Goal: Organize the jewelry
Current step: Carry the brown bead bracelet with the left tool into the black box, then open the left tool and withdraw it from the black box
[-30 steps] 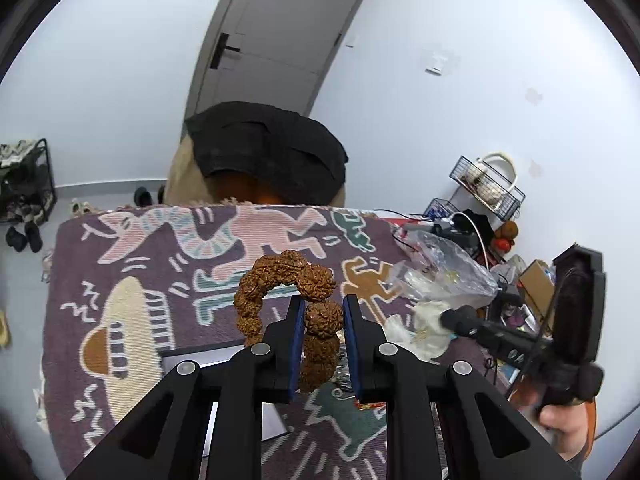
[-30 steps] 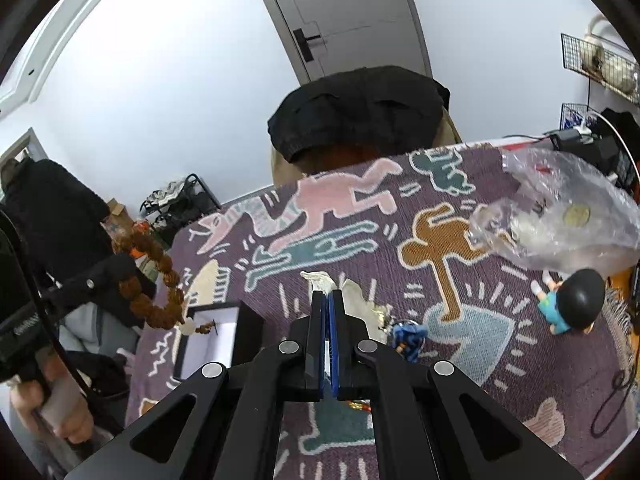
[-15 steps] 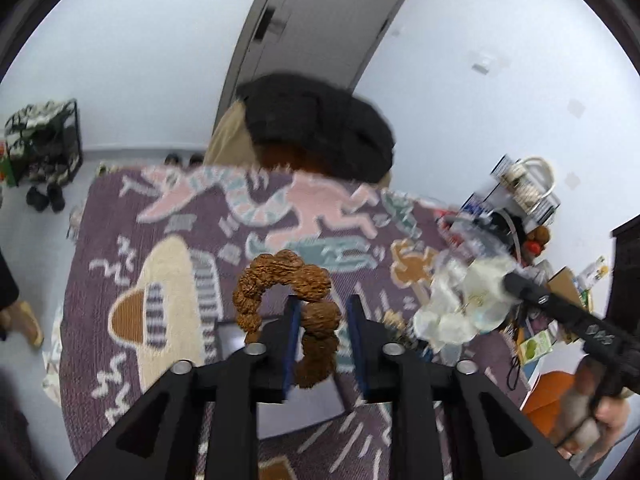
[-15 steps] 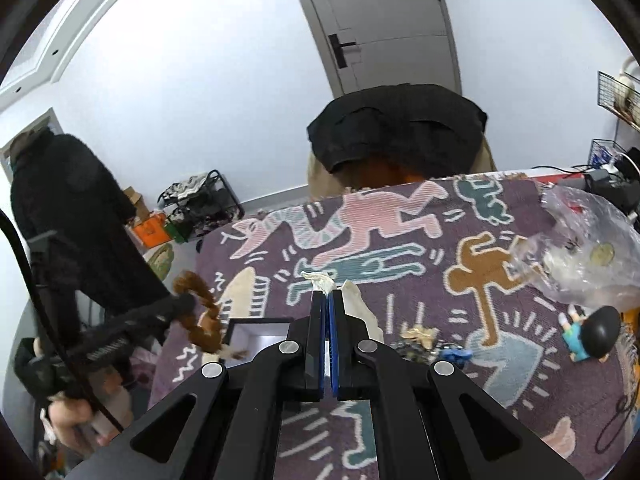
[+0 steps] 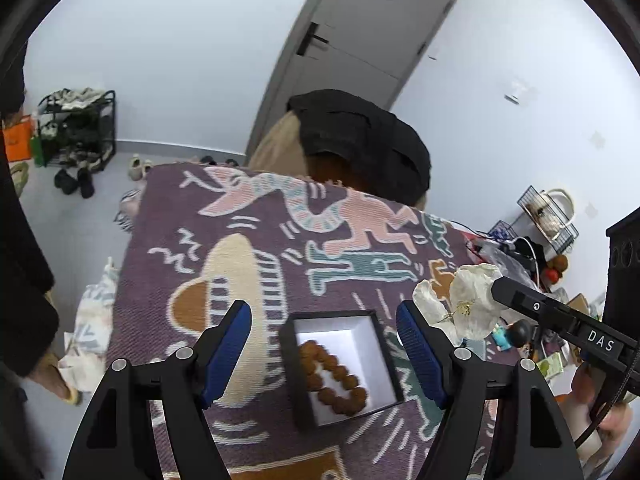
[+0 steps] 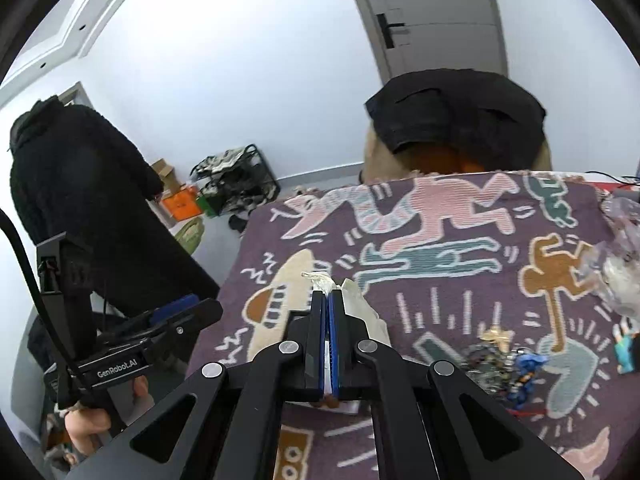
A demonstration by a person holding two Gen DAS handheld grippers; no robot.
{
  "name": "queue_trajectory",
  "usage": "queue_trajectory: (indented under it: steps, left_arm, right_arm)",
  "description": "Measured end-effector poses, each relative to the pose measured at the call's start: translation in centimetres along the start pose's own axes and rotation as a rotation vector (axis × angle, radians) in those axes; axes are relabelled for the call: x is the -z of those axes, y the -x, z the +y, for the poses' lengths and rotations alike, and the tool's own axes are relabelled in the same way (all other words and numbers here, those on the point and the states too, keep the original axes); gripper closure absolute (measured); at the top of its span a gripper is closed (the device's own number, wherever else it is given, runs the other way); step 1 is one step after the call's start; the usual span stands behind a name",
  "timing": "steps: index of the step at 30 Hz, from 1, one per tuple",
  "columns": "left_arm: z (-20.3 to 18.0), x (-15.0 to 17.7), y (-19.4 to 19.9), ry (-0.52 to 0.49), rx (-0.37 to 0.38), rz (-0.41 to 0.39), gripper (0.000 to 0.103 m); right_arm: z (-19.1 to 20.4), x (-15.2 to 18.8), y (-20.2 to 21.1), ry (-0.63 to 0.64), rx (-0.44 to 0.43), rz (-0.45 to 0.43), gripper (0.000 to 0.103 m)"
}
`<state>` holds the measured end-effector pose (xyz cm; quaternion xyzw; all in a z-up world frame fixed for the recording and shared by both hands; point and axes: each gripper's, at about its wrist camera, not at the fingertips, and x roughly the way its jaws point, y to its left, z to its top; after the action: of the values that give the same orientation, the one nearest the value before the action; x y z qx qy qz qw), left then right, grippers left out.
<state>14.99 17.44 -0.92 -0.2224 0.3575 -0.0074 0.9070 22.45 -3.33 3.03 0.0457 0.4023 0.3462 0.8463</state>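
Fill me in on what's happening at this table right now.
A person with a gripper in each hand is sorting jewelry on a patterned cloth. The left gripper has just been opening, and nothing is between its fingers now; the brown bead bracelet lies in the small open box below it. The right gripper is shut on a white flower-shaped piece, held near the box. More trinkets wait on the cloth.

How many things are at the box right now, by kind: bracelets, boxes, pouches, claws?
Bead bracelet, lying in the box: 1
Black box: 1
White pouch, pinched in the right claw: 1
Claws, counting the open left claw: 2
Total: 5
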Motion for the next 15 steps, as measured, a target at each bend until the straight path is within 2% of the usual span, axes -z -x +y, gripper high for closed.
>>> queue_trajectory:
  steps: [7, 9, 10, 12, 13, 14, 15]
  left_arm:
    - [1.9, 0.3, 0.8, 0.021, -0.030, -0.009, 0.027]
    - [2.2, 0.3, 1.0, 0.025, -0.033, -0.010, 0.027]
    - [2.3, 0.3, 1.1, 0.026, -0.034, -0.011, 0.027]
    - [2.3, 0.3, 1.5, 0.027, -0.031, -0.017, 0.027]
    - [2.2, 0.3, 1.6, 0.026, -0.030, -0.020, 0.027]
    - [2.1, 0.4, 1.8, 0.024, -0.028, -0.023, 0.026]
    - [1.9, 0.4, 1.9, 0.021, -0.027, -0.028, 0.022]
  right_arm:
    - [2.4, 0.3, -2.4, 0.022, -0.048, 0.062, 0.100]
    - [2.8, 0.5, -3.0, 0.023, -0.032, 0.087, 0.099]
    - [2.9, 0.7, -3.4, 0.022, -0.011, 0.106, 0.095]
    - [2.8, 0.8, -3.7, 0.011, 0.014, 0.133, 0.069]
    - [2.5, 0.9, -3.5, -0.002, 0.017, 0.130, 0.049]
    - [2.2, 0.9, -2.9, -0.012, 0.019, 0.104, 0.040]
    - [2.0, 1.0, -2.5, -0.014, 0.026, 0.086, 0.039]
